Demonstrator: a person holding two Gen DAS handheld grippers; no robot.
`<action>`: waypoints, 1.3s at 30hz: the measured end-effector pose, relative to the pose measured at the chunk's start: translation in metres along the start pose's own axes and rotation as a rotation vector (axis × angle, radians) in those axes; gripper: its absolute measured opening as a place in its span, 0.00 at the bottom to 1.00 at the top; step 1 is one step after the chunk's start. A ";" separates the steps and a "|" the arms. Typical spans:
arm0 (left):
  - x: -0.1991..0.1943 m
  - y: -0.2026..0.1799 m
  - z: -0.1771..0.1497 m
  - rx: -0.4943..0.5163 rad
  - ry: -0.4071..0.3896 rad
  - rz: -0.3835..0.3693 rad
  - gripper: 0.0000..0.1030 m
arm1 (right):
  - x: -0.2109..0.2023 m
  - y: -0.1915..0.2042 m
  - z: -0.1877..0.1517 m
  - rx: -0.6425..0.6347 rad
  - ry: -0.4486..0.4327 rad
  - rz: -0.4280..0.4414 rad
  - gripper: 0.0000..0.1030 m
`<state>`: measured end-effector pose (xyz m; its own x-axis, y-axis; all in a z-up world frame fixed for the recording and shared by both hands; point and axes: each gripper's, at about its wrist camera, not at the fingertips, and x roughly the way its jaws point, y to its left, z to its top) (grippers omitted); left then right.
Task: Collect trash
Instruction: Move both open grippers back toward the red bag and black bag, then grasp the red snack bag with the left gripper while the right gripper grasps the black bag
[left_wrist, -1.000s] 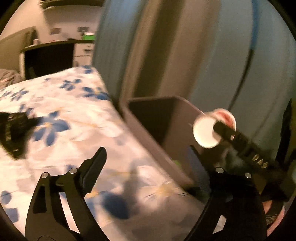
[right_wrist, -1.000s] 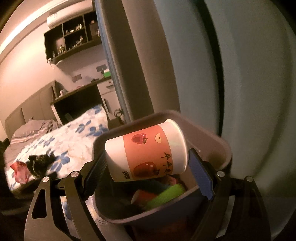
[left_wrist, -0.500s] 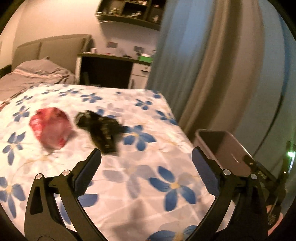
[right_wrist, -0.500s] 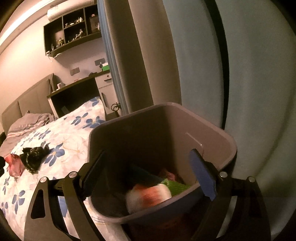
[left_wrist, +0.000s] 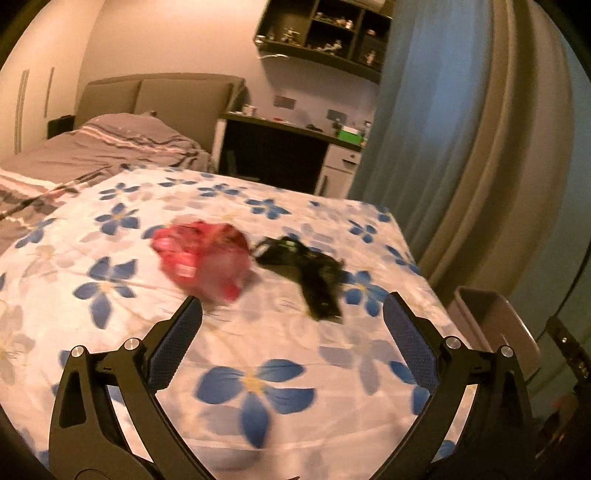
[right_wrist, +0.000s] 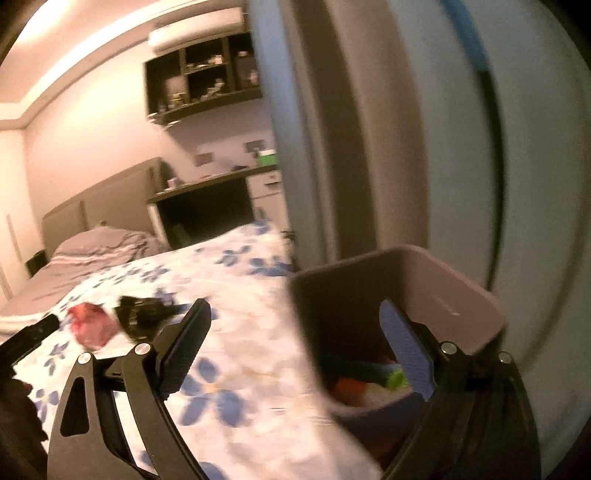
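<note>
Left hand-held gripper (left_wrist: 291, 325), jaws wide and empty, faces the red wrapper (left_wrist: 205, 260) just ahead-left on the bed (left_wrist: 110, 229); black wrapper (left_wrist: 308, 278) lies right of it, long axis toward the gripper. Right hand-held gripper (right_wrist: 295, 343), also open and empty, sits farther off by the bin (right_wrist: 461, 291).

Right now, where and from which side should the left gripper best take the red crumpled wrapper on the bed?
Probably pinch the red wrapper across its bulging middle, from above. It lies loose on the flowered bedsheet, beside the black wrapper; the left gripper is open.

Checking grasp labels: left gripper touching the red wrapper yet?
Apart. Left wrist view: the left gripper is open with bedsheet visible between its fingertips and the red wrapper.
</note>
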<state>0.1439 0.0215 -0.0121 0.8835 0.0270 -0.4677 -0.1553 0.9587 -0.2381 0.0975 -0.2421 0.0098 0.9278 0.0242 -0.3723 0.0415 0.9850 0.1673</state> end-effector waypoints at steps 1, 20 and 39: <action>-0.002 0.006 0.001 -0.001 -0.004 0.015 0.94 | 0.002 0.010 -0.001 -0.012 0.004 0.023 0.87; -0.001 0.083 0.034 0.003 -0.061 0.181 0.94 | 0.078 0.152 -0.018 -0.189 0.166 0.262 0.87; 0.055 0.091 0.052 0.033 -0.028 0.127 0.94 | 0.182 0.206 -0.040 -0.260 0.369 0.241 0.51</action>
<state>0.2011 0.1251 -0.0156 0.8695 0.1565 -0.4684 -0.2529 0.9558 -0.1502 0.2602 -0.0275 -0.0602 0.7050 0.2686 -0.6564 -0.2946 0.9528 0.0734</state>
